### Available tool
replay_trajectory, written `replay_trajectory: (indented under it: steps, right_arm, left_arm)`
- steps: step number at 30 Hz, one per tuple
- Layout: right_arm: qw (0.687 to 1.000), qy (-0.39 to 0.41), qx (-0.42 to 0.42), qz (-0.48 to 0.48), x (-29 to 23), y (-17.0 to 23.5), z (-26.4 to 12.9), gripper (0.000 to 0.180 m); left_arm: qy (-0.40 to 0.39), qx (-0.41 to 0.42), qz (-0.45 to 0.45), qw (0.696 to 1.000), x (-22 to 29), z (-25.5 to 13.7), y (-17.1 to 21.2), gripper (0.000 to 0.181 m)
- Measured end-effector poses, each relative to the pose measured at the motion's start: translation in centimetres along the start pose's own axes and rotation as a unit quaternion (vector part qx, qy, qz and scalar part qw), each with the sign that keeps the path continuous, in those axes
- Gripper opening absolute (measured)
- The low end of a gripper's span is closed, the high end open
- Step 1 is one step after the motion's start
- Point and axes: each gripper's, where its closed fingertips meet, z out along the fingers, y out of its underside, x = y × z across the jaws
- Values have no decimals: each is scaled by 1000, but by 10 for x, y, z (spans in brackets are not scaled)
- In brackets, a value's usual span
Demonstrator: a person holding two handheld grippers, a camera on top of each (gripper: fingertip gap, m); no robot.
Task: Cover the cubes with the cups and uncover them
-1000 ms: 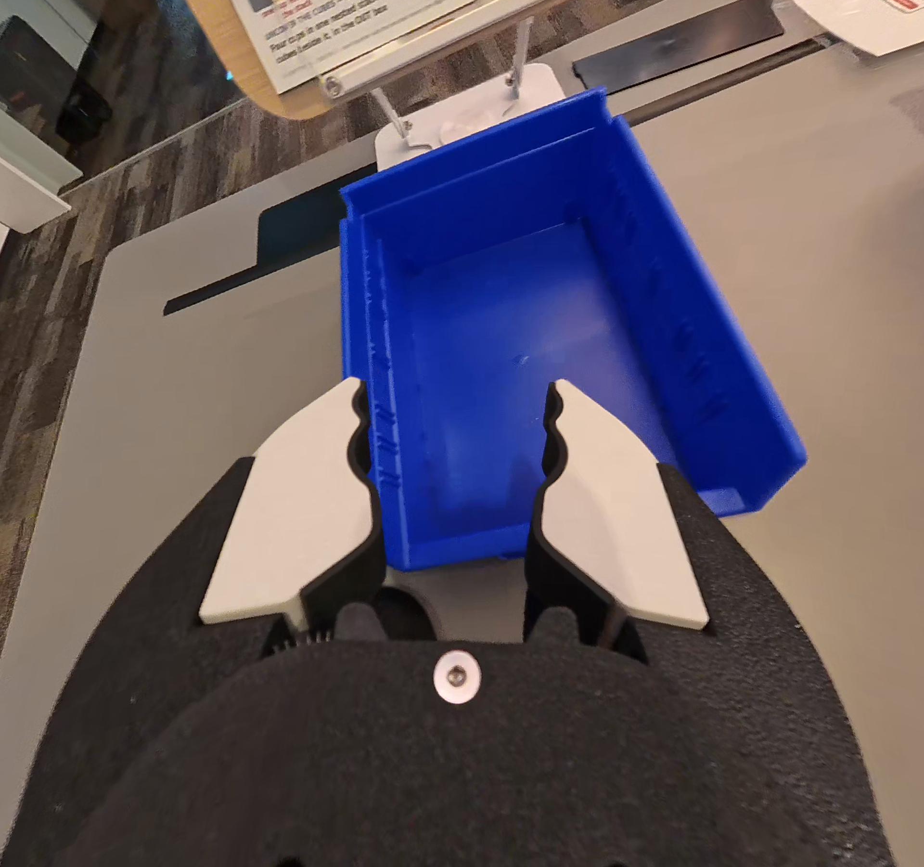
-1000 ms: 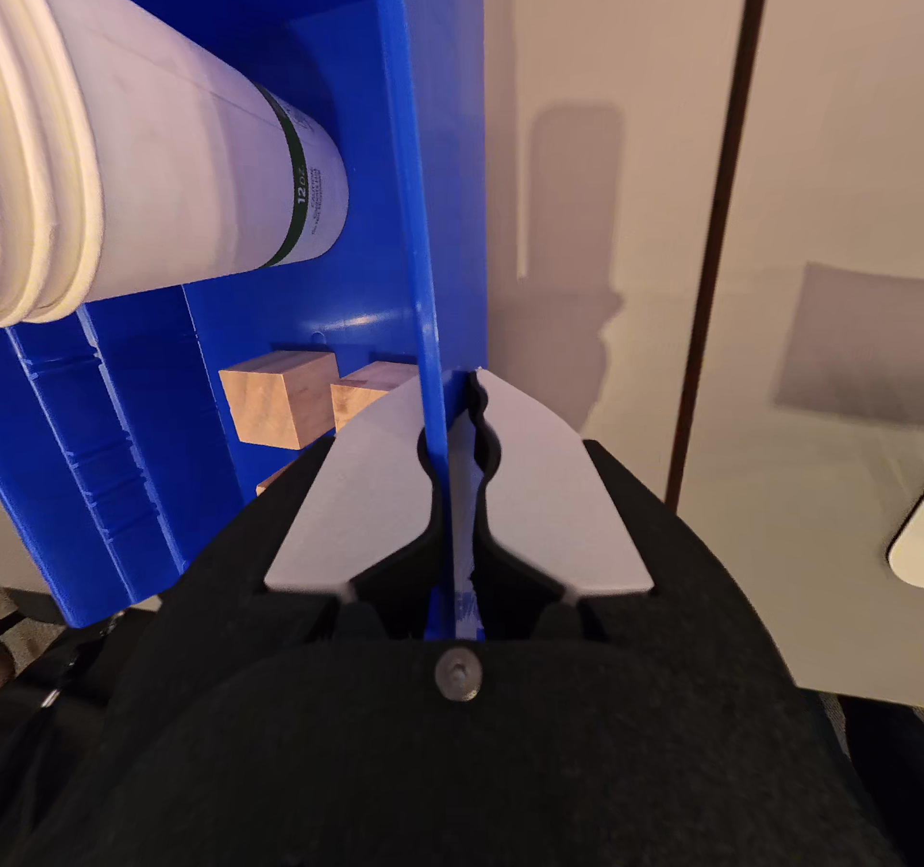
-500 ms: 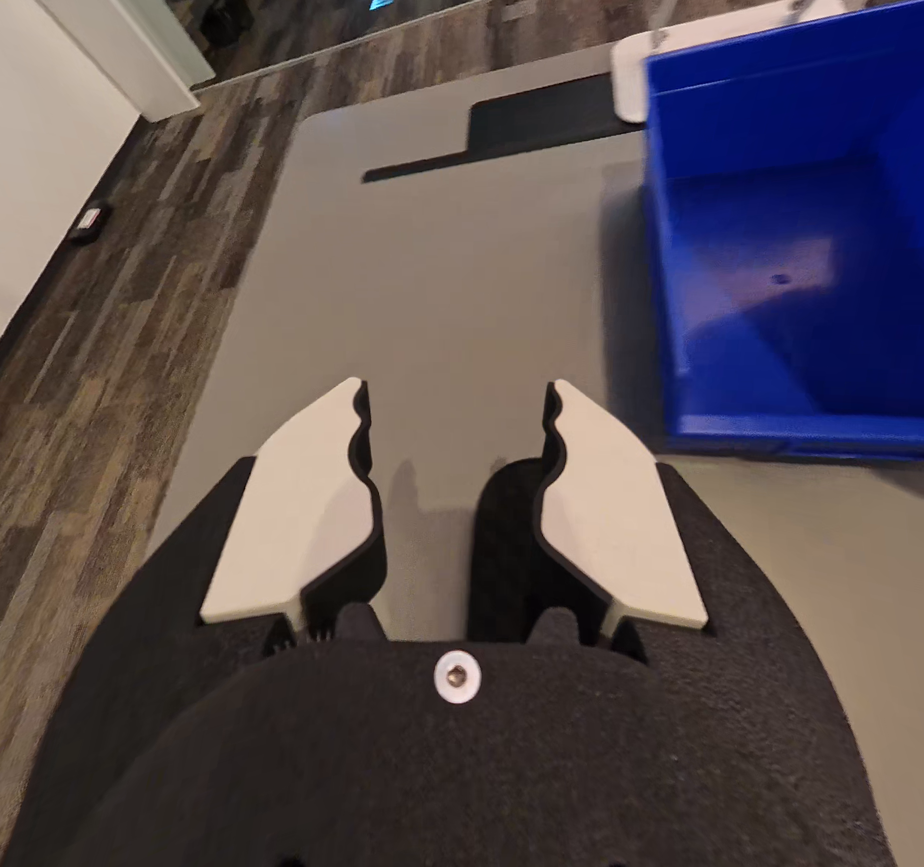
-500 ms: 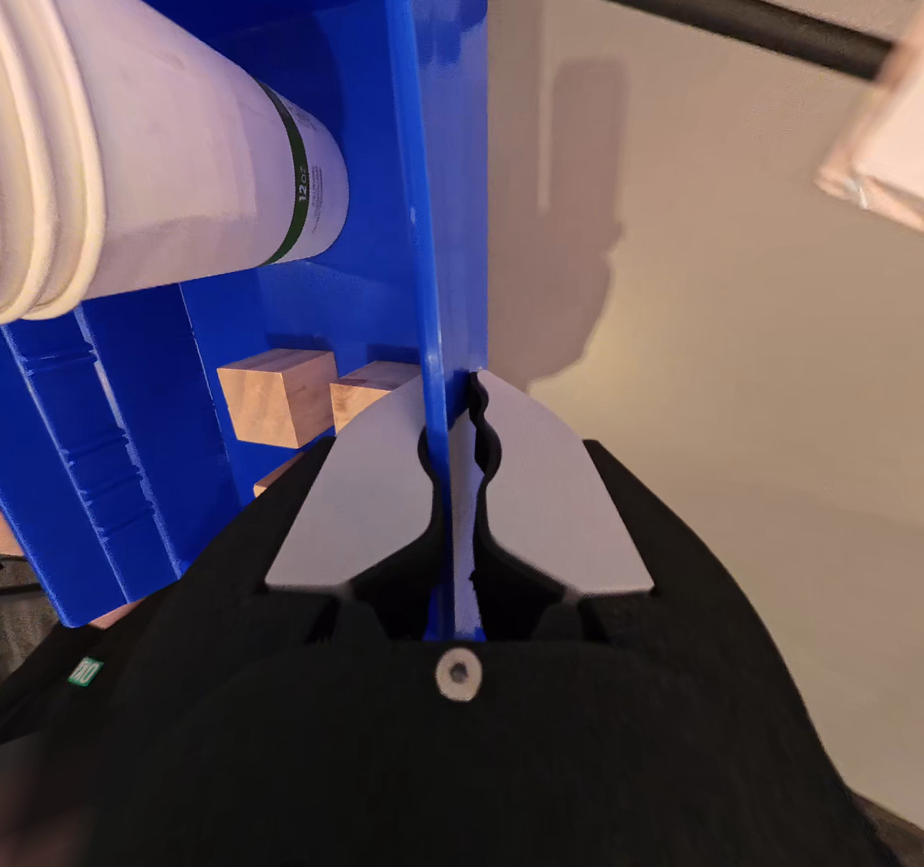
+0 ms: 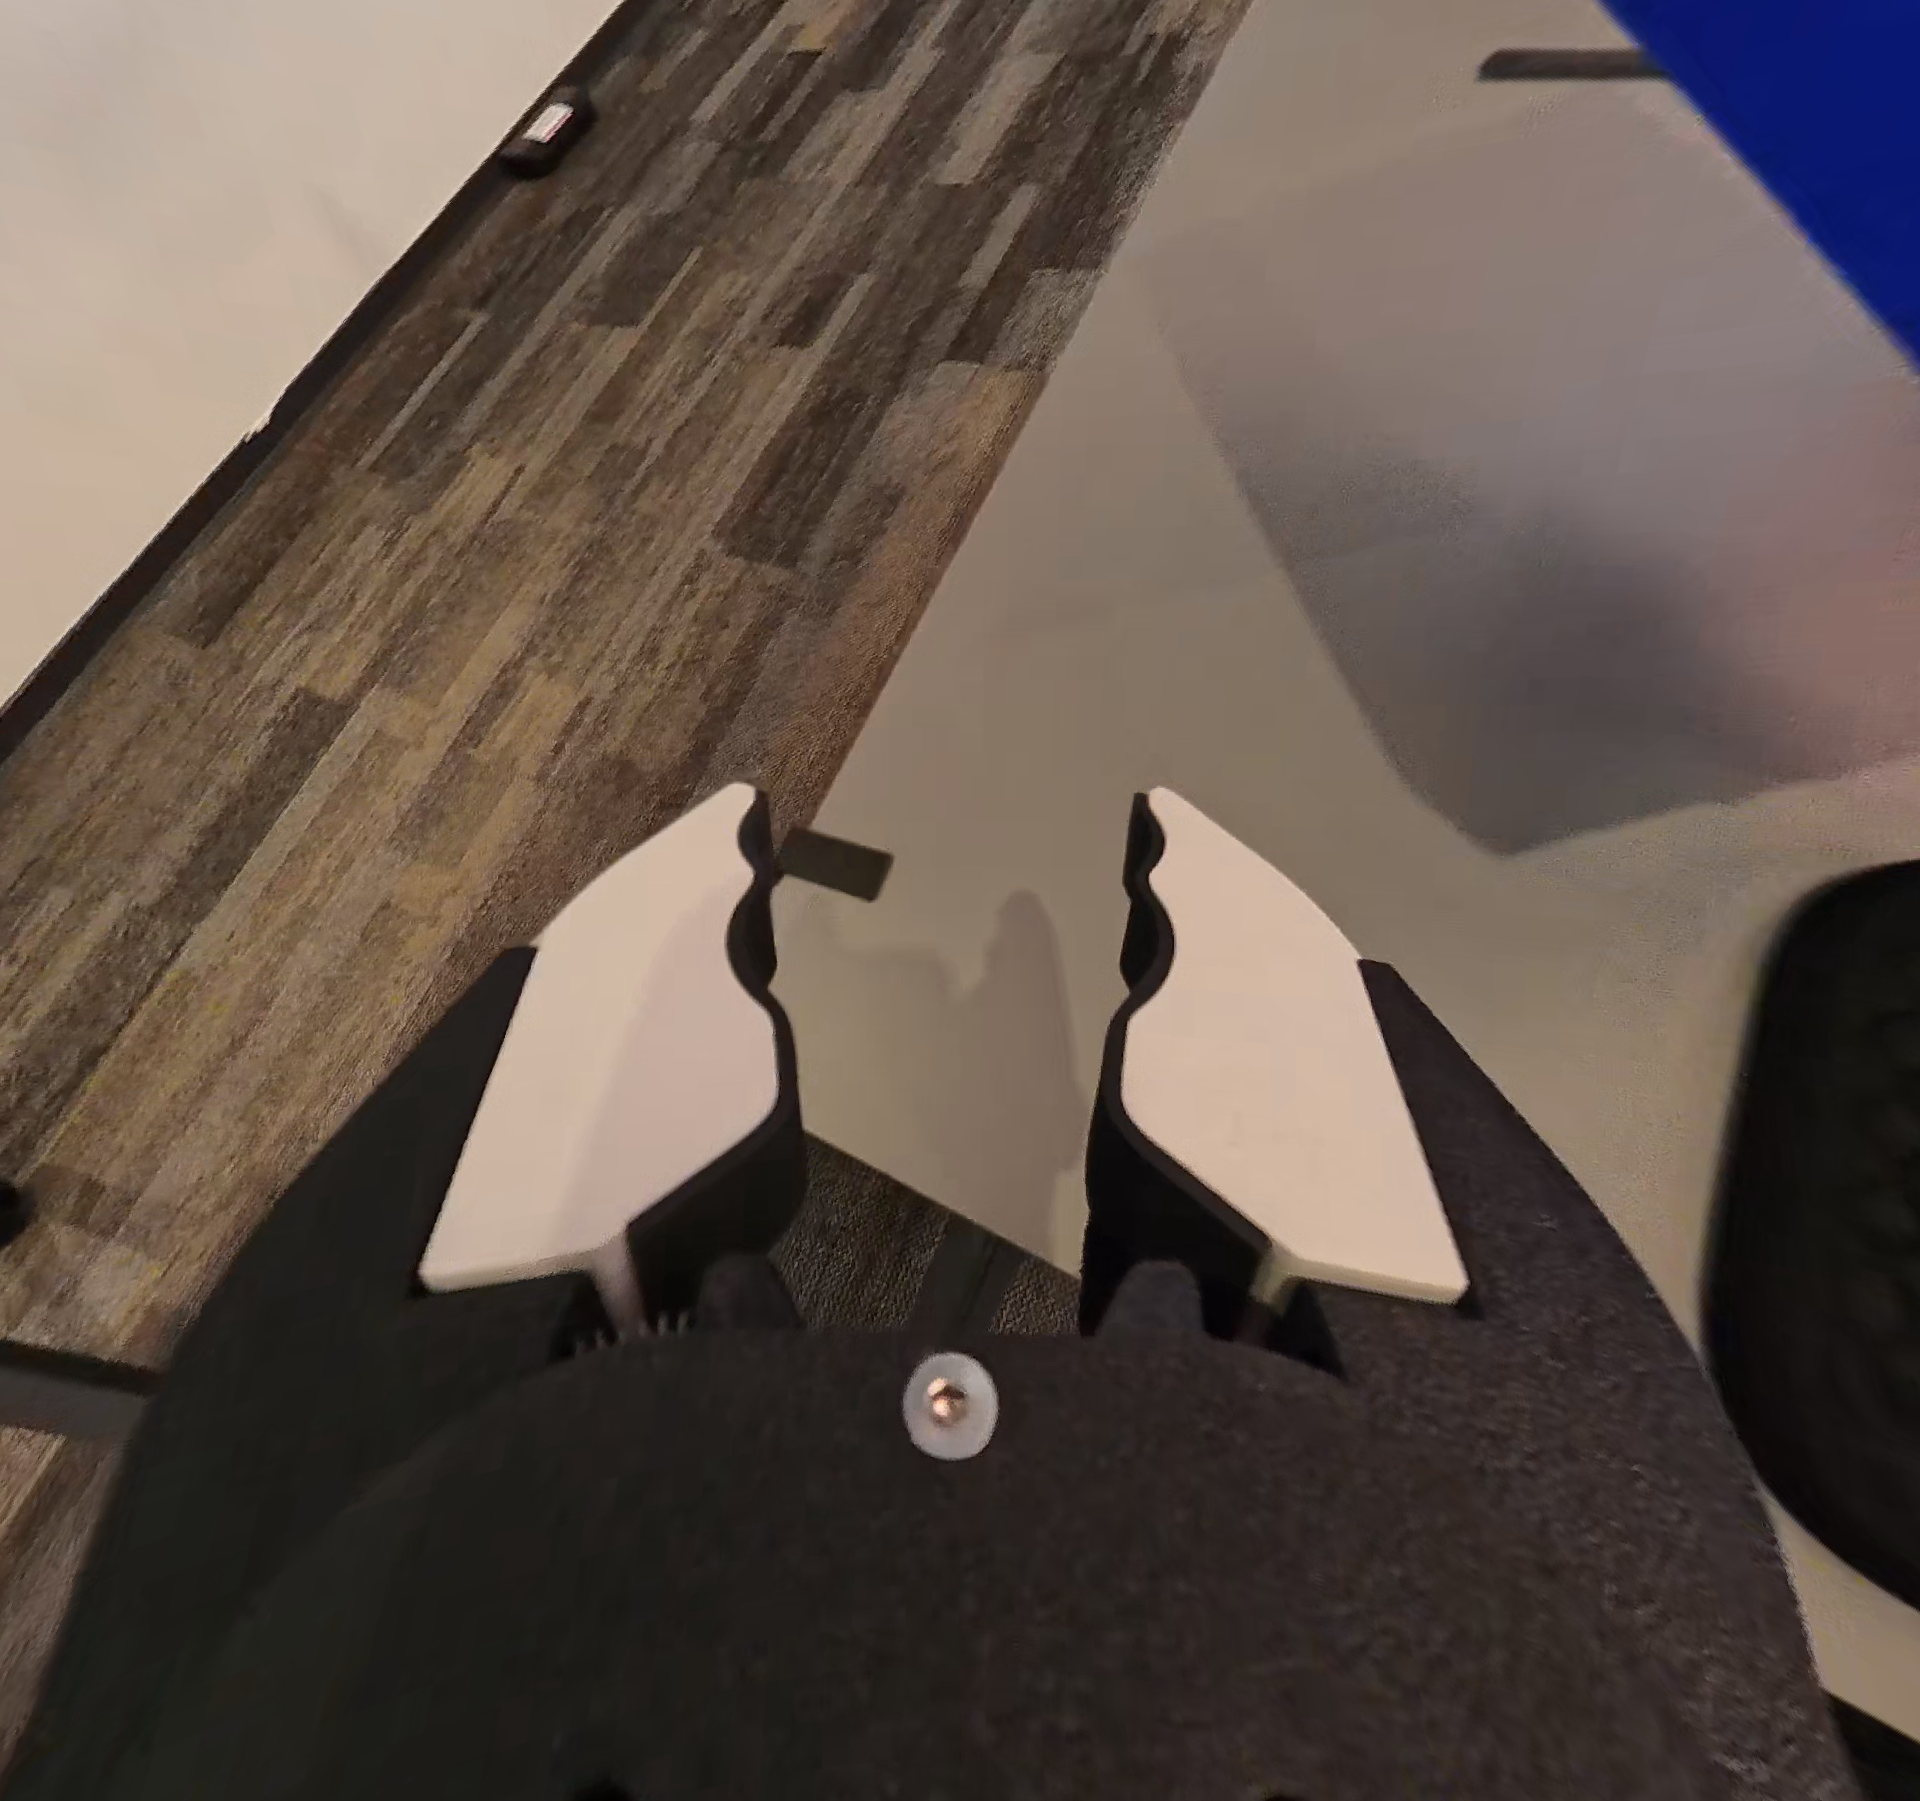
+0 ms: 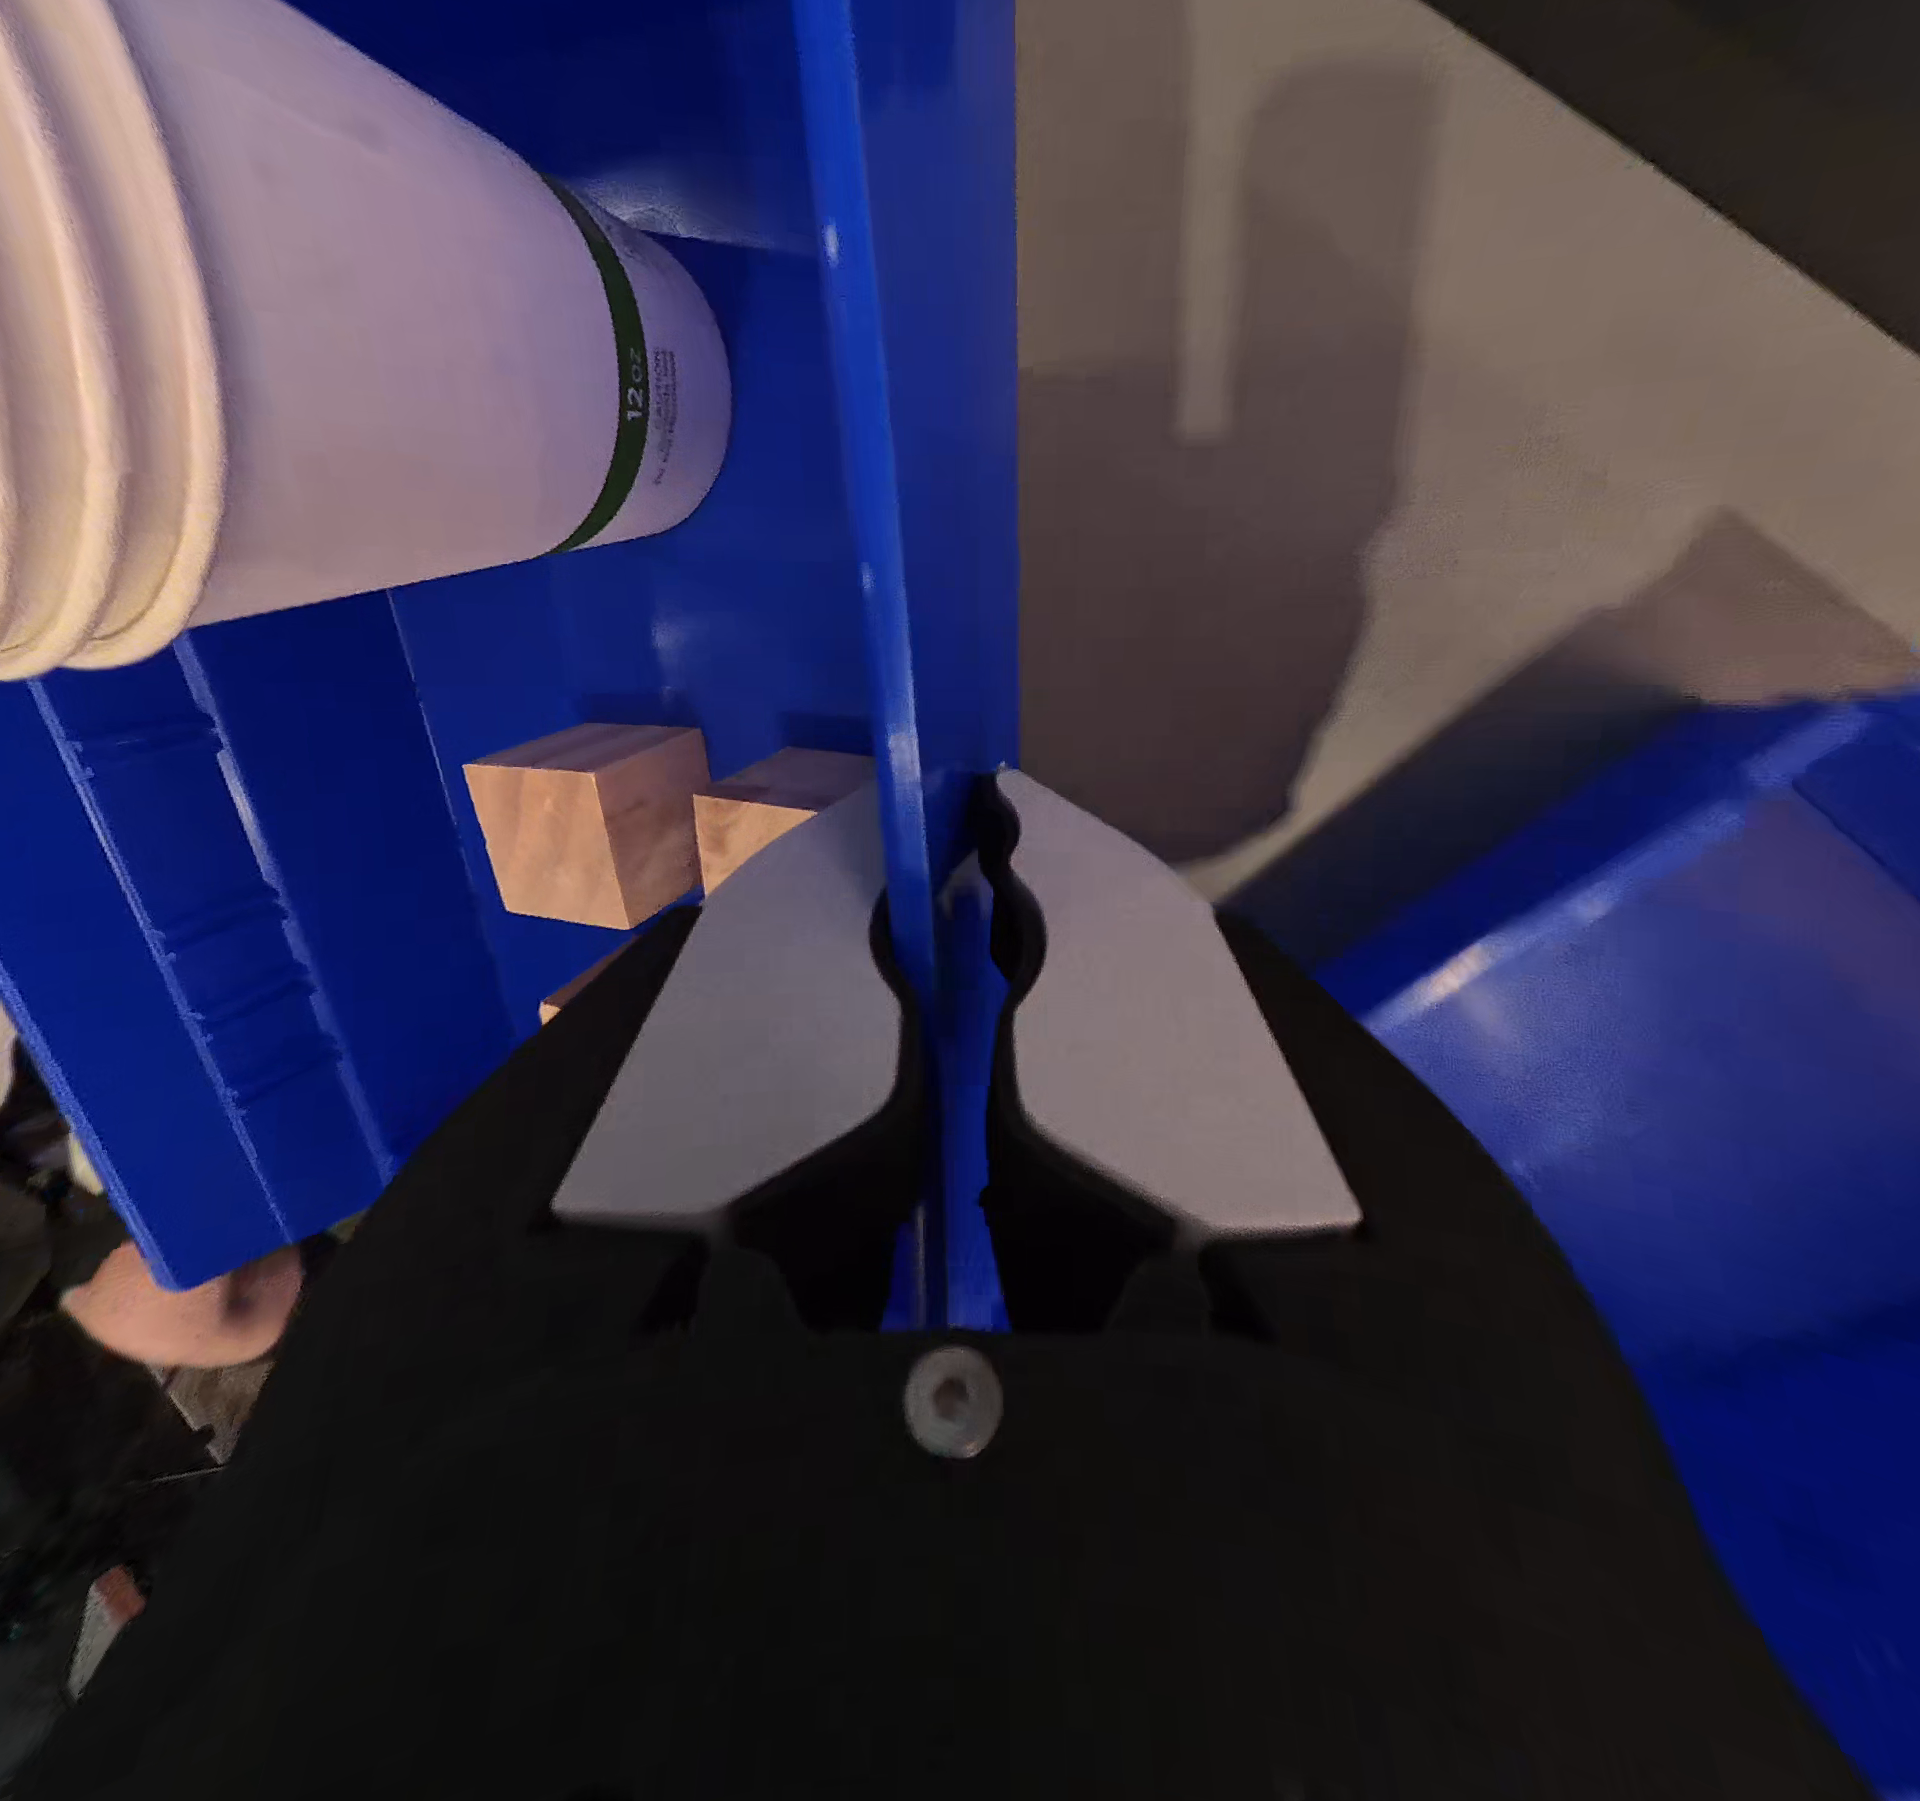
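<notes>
Now our right gripper (image 6: pixel 951 816) pinches the blue bin (image 6: pixel 914 317) wall. Stacked cups (image 6: pixel 343 380) lie sideways inside, left of it, above the cubes (image 6: pixel 587 821). Our left gripper (image 5: pixel 945 816) gapes empty, farther away.

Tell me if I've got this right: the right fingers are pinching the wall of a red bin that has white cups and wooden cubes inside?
Nearly. The bin is blue, not red, as the right wrist view shows. The rest holds: the right gripper is shut on its wall, with stacked white cups and wooden cubes inside.
</notes>
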Motion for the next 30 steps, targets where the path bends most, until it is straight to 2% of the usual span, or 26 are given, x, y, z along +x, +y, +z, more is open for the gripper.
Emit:
replay_trajectory:
  steps: [5,10,14,18,22,24,26,28,30]
  right_arm:
    - [1000,0,3,1,-18,-16,69,8]
    - [1000,-2,-21,19,-22,-5,122,9]
    - [999,0,-29,19,-26,3,149,10]
    - [1000,9,-24,8,-31,2,156,13]
    - [998,11,60,-18,-35,-17,143,17]
    - [985,66,143,-76,-30,-36,118,26]
    - [946,162,239,-151,-25,-52,77,32]
    - [881,248,339,-220,-30,-56,26,32]
    - [835,276,402,-254,-40,-46,-13,29]
  left_arm:
    - [-5,-15,-9,1000,-14,11,12,64]
    - [6,-32,1,999,-4,21,22,65]
    - [15,-36,3,999,2,26,25,65]
    - [28,-39,0,999,8,32,27,65]
    - [86,-31,-29,995,30,39,23,70]
    - [117,-21,-42,992,46,41,19,72]
    - [132,-17,-45,990,59,45,17,76]
    - [112,-15,-42,993,63,53,17,67]
    - [91,-21,-30,995,65,61,19,65]
